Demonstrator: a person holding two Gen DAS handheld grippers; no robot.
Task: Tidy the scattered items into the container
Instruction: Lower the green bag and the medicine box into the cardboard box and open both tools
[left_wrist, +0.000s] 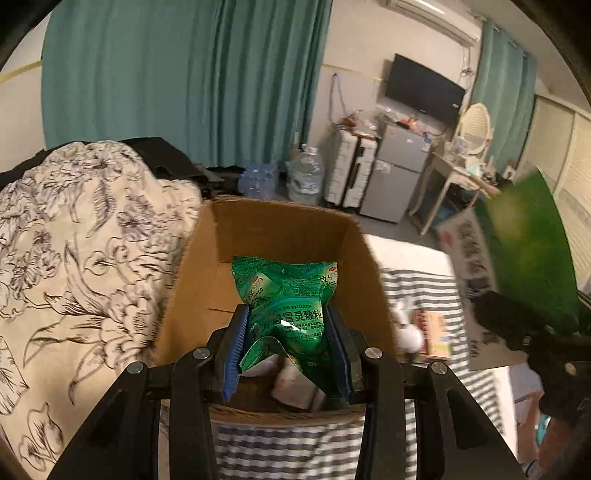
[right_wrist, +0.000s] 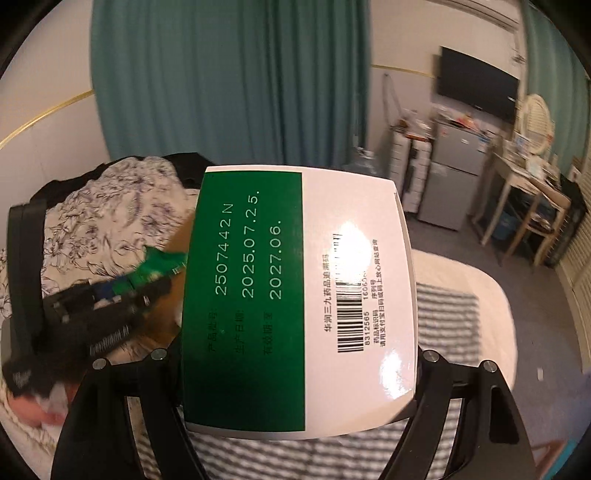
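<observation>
Striped bedding (left_wrist: 424, 291) carries the cardboard box (left_wrist: 280, 229). Left tool (left_wrist: 286, 332) grips a green sachet pack (left_wrist: 284, 291) above the box; right tool (right_wrist: 295, 369) clamps a medicine carton (right_wrist: 295, 295) nearby. Next: release both into the box.

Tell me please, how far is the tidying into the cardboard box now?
Done: a few small packets already lie in the cardboard box. In hand: the left gripper holds a green sachet pack over the box; the right gripper carries a green and white medicine box. Left: release both, then collect the small items on the striped cloth.
</observation>
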